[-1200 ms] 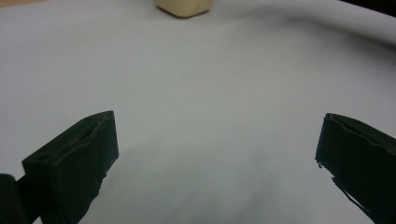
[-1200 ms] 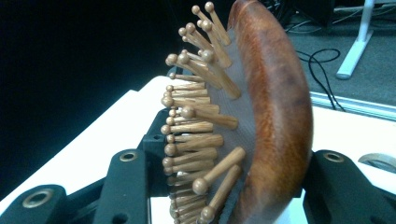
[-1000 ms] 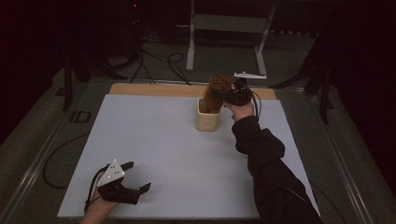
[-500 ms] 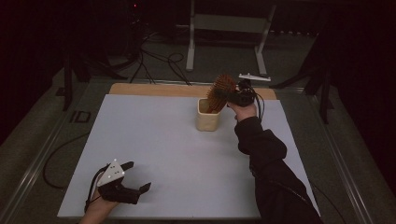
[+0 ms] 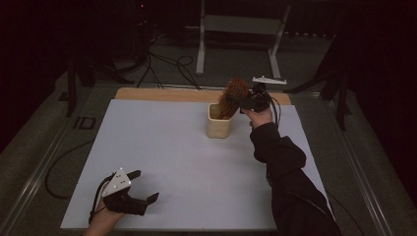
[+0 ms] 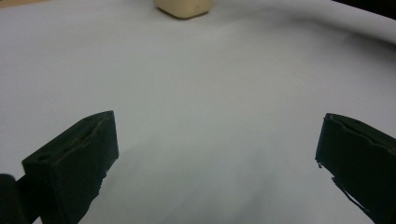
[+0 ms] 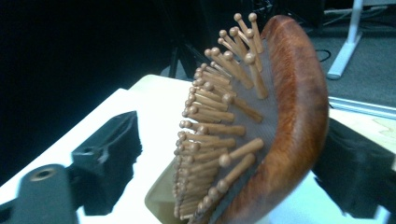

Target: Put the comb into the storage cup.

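A wooden hairbrush [image 5: 236, 92] with round-tipped bristles stands head-up in a cream cup [image 5: 219, 126] at the back of the table, leaning right. My right gripper [image 5: 245, 101] is at the brush head. Its jaws have just been opening, and the brush [image 7: 285, 121] stands between them, a clear gap separating the bristles from the left jaw. The cup's rim [image 7: 159, 201] shows below the brush. My left gripper [image 5: 147, 185] rests open at the front left, and nothing lies between its jaws [image 6: 217, 154]. The cup [image 6: 183, 6] is far ahead of it.
A white sheet [image 5: 162, 157] covers the table, with a wooden strip [image 5: 162, 94] along its back edge. Behind the table stand a metal frame [image 5: 201, 44] and floor cables [image 5: 167, 61]. A sleeved right forearm [image 5: 280, 162] crosses the right side.
The right gripper's jaws have parted from the brush head, which stays standing in the cup. The left gripper has not moved.
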A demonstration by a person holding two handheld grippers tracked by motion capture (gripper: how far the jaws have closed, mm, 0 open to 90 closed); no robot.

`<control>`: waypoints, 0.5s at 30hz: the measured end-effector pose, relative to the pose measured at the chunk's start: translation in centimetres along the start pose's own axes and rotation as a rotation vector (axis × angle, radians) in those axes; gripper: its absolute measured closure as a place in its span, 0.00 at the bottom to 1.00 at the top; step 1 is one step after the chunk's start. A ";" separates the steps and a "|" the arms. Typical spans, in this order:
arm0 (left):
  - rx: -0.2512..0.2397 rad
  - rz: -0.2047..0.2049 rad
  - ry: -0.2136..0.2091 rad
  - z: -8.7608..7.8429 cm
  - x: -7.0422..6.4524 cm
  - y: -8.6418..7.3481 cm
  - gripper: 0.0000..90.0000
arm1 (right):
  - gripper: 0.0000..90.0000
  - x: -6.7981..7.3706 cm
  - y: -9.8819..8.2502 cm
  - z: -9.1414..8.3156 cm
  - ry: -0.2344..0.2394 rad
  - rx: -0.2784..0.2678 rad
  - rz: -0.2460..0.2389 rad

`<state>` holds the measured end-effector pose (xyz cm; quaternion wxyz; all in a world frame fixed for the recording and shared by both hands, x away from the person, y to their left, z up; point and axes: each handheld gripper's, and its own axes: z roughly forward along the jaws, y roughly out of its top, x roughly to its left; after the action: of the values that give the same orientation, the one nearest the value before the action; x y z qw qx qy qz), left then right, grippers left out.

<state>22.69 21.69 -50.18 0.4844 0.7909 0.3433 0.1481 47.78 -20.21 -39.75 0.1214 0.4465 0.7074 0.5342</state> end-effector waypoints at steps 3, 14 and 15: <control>0.002 0.003 -0.001 0.0 0.0 0.0 0.00 | 0.12 -0.1 -0.2 -0.2 -0.016 0.011 -0.015; 0.002 0.004 0.000 0.1 0.1 0.0 0.00 | 0.11 -0.6 -0.8 -1.7 -0.043 0.039 -0.086; 0.002 0.002 0.001 0.1 0.1 0.0 0.00 | 0.11 -0.5 -0.8 -1.9 -0.045 0.038 -0.097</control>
<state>22.79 21.71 -50.19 0.4834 0.7917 0.3427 0.1486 46.46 -21.84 -39.85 0.1546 0.4258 0.7355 0.5039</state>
